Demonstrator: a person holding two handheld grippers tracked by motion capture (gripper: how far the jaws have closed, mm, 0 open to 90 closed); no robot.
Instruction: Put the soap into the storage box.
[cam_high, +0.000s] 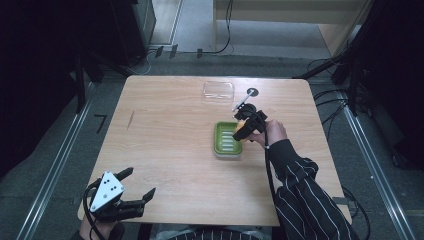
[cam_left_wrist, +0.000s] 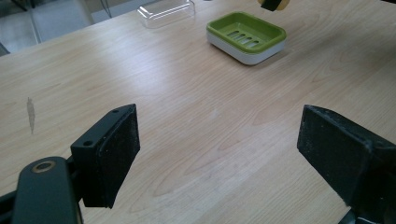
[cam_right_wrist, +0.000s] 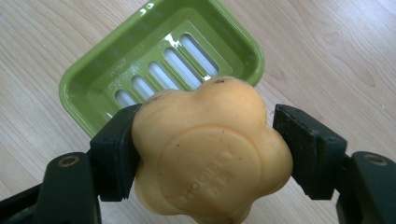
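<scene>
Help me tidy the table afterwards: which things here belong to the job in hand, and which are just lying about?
In the job:
orange soap, clamped in the right gripper
green soap dish, just beyond the soap

Lying about:
clear plastic lid, at the far edge of the table
left gripper, open over bare wood

Your high camera sits above your side of the counter (cam_high: 165, 150) and looks forward and down, far enough back to see all of it. The camera on your left hand-held gripper (cam_high: 120, 197) sits low, near the wood, and looks across to the green soap dish (cam_left_wrist: 246, 35), which is far off. The camera on your right hand-held gripper (cam_right_wrist: 205, 154) looks down from very close at that same dish. All three views share the dish.
</scene>
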